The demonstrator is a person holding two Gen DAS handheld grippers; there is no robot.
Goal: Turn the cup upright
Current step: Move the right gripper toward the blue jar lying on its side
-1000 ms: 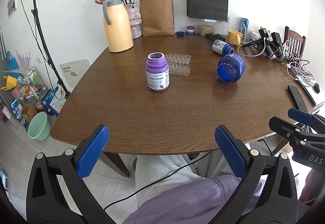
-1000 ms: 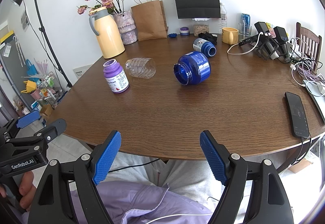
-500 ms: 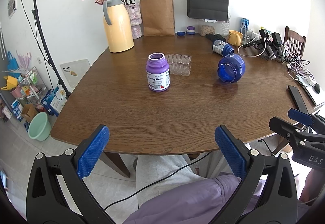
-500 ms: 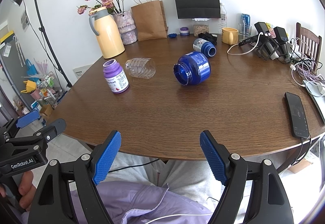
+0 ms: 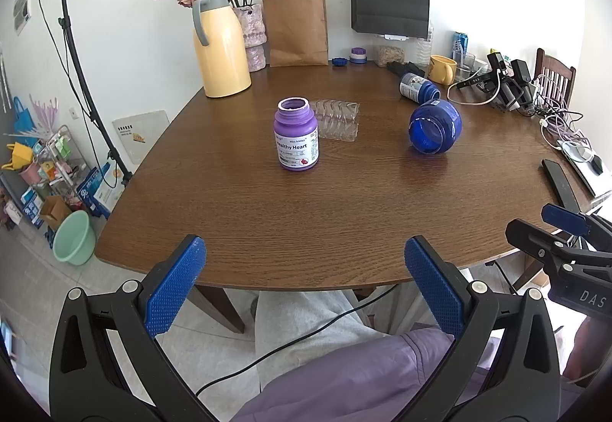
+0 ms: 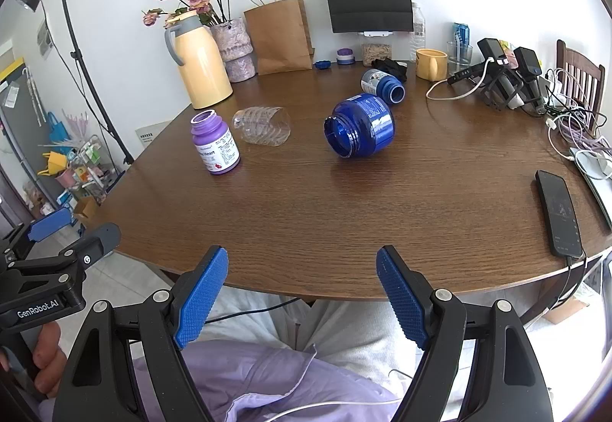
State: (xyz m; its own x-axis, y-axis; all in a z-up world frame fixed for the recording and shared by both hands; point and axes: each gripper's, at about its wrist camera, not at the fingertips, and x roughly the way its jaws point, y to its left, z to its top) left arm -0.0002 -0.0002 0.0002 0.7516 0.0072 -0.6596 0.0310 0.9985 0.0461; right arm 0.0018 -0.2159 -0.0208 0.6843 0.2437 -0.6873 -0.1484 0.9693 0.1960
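One clear plastic cup (image 6: 263, 125) lies on its side on the brown wooden counter (image 6: 344, 215), just behind an upright purple bottle (image 6: 215, 142). To its right a blue jar (image 6: 359, 130) is tipped over, a smaller blue bottle (image 6: 382, 85) beyond it. Along the far wall stand a yellow jug (image 6: 199, 70) and paper bags. A phone (image 6: 559, 217) rests near the right edge. Both the left hand-held gripper (image 5: 306, 284) and the right hand-held gripper (image 6: 302, 292) hover spread apart off the near edge, over bare wood
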